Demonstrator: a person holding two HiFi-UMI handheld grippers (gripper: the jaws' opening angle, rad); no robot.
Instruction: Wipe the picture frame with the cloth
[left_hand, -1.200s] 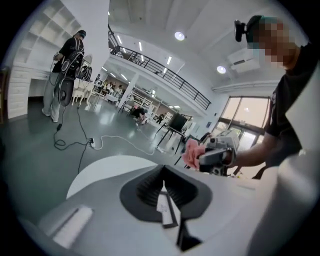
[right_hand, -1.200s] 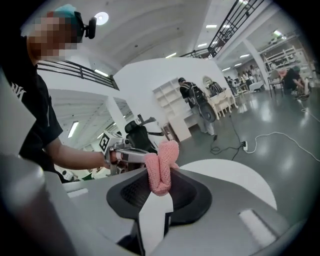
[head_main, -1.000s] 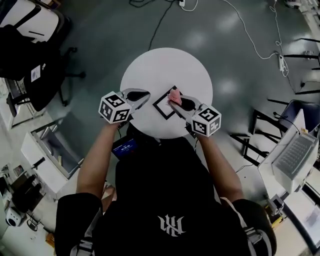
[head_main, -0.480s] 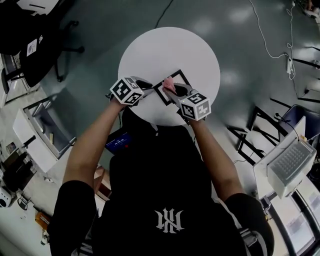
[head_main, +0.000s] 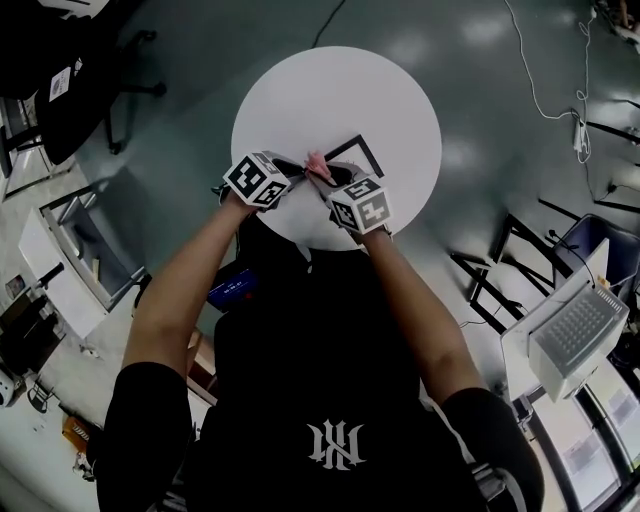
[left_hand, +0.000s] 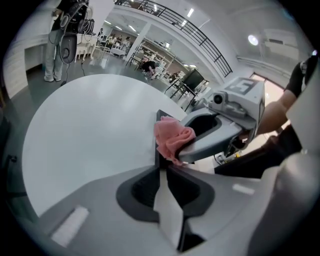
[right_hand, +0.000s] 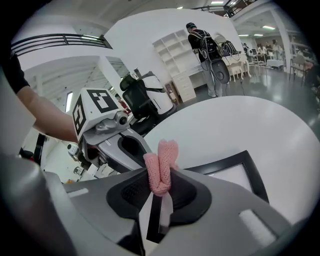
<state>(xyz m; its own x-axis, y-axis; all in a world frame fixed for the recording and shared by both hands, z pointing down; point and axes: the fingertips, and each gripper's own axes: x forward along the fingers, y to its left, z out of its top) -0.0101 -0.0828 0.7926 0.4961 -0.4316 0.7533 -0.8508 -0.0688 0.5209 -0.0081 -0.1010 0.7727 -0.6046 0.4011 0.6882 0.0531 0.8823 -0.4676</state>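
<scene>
A black picture frame (head_main: 362, 150) lies on the round white table (head_main: 330, 90), near its front edge. My right gripper (head_main: 325, 178) is shut on a bunched pink cloth (head_main: 317, 163), which sits over the frame's left corner. My left gripper (head_main: 298, 166) meets it from the left, shut on that corner. In the left gripper view the frame's thin black edge (left_hand: 157, 156) rises from between my jaws (left_hand: 161, 167), with the cloth (left_hand: 172, 139) just above. In the right gripper view the cloth (right_hand: 161, 167) sticks up from my jaws (right_hand: 160, 192), with the frame (right_hand: 220, 162) stretching right.
Black office chairs (head_main: 60, 90) stand on the floor at the upper left and a white cart (head_main: 70, 250) at the left. An open laptop (head_main: 575, 335) sits at the right, with cables (head_main: 545, 90) on the floor. A person (right_hand: 205, 50) stands far off.
Both grippers have come together at the frame's left corner. The right gripper carried the cloth leftward along the frame, and the left gripper closed in onto the corner.
</scene>
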